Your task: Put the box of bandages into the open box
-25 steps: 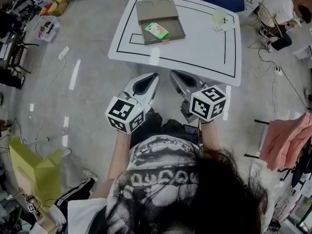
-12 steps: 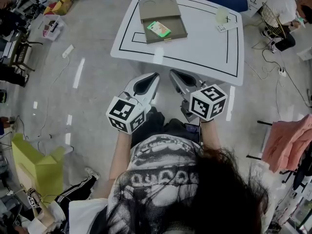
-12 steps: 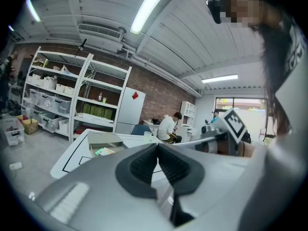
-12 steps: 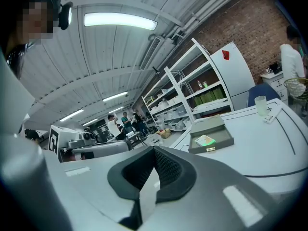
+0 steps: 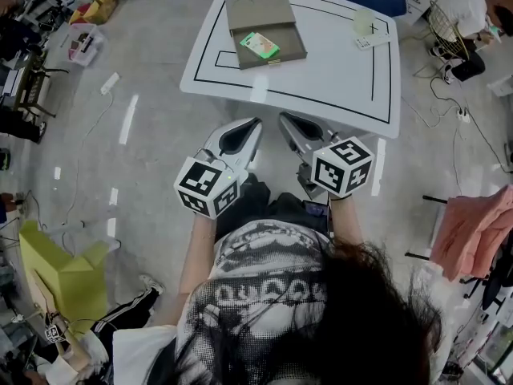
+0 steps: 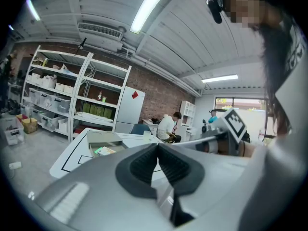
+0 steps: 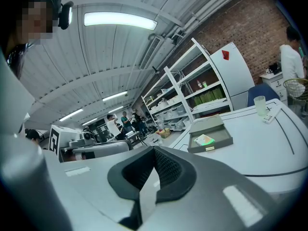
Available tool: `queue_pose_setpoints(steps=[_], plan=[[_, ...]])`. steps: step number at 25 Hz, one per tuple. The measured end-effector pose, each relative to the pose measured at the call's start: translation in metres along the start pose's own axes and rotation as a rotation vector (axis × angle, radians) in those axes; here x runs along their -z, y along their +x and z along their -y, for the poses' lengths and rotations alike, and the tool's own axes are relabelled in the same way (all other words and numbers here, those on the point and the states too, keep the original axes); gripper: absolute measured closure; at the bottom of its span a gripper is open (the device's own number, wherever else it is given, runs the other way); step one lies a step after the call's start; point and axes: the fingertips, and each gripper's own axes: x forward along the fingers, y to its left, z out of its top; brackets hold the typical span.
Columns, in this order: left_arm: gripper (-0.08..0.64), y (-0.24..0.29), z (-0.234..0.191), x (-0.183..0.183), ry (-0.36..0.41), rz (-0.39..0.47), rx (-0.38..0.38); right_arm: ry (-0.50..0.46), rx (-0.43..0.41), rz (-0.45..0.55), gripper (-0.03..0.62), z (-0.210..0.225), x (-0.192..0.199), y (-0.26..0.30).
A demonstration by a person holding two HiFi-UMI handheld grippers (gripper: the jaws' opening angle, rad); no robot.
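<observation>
Tabletop (image 5: 325, 74) lies bare between open box (image 5: 290, 48), near edge.

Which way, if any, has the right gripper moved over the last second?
No. The right gripper still sits shut just short of the table's near edge, same gap as before.

With the right tongs (image 7: 154, 150) closed (empty), the box of bandages (image 7: 204, 140) lies in the open box (image 7: 222, 136).
</observation>
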Motion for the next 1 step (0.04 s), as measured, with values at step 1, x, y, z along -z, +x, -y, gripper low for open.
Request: queue_pose_setpoints(steps=[1], plan=[[0.56,0.0002,-0.0003,0.0001,0.0,0.0,0.0,0.0,0.0,0.0,0.595,0.0002,0.0001,0.0001]])
